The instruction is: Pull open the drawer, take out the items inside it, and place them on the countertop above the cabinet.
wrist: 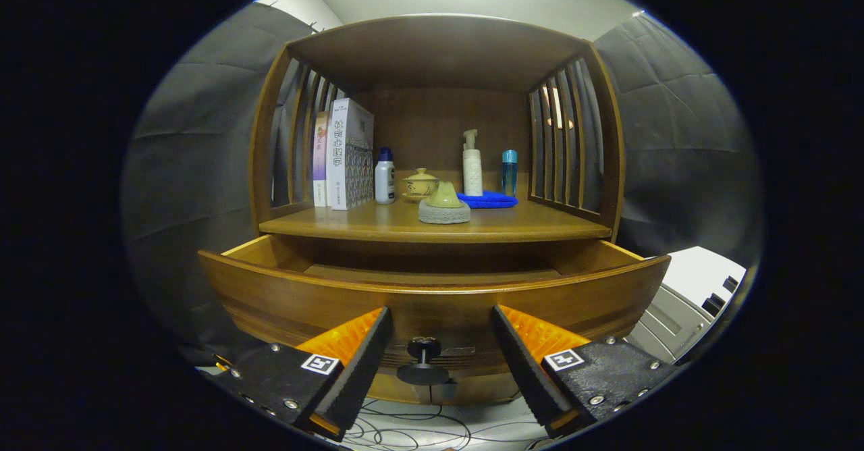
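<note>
While pulled well out from the cabinet: drawer [432, 296], curved wooden front facing the camera, interior mostly hidden behind that front; contents cannot be told.
Hand-held gripper [432, 360]: spread open, fingers [361, 363] either side of the drawer knob, touching neither it nor the wood.
Drawer knob [423, 362]: small and dark, set low on the drawer front, centred in the gap between the fingers.
Worktop [378, 225]: wooden surface directly above the open drawer, under a roofed cabinet [439, 52] frame with slatted sides.
Books [344, 154]: upright against the slats at one end of the worktop.
White bottle [385, 175]: blue cap, just beside the books.
Lidded bowl [420, 184]: pale yellow-green, near the middle, towards the back.
Small cup [445, 196]: upended on a round grey coaster [443, 215], closest to the worktop's front edge.
Blue cloth [487, 200]: folded flat just behind the coaster.
Pump bottle [472, 165]: white, upright behind the cloth.
Blue tube [509, 172]: translucent, upright near the far slats.
Floor below the drawer: loose cables [405, 427].
</note>
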The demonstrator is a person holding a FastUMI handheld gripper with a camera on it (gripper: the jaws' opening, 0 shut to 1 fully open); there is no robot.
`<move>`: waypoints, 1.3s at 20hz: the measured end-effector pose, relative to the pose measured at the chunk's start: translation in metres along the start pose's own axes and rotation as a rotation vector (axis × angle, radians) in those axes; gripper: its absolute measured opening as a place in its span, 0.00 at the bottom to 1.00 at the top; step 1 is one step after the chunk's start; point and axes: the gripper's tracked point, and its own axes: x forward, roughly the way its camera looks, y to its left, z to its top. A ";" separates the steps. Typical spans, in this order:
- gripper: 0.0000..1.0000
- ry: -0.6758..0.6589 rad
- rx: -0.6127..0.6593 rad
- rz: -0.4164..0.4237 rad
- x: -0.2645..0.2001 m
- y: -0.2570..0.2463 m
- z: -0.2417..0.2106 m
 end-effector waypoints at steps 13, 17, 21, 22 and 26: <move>0.94 -0.015 -0.028 -0.010 0.077 -0.001 0.016; 0.94 0.000 -0.029 -0.014 0.095 -0.001 0.019; 0.95 0.000 -0.056 -0.016 0.095 -0.001 0.019; 0.95 0.007 -0.061 0.004 0.092 0.002 0.020; 0.95 -0.037 -0.053 0.033 0.059 -0.011 0.059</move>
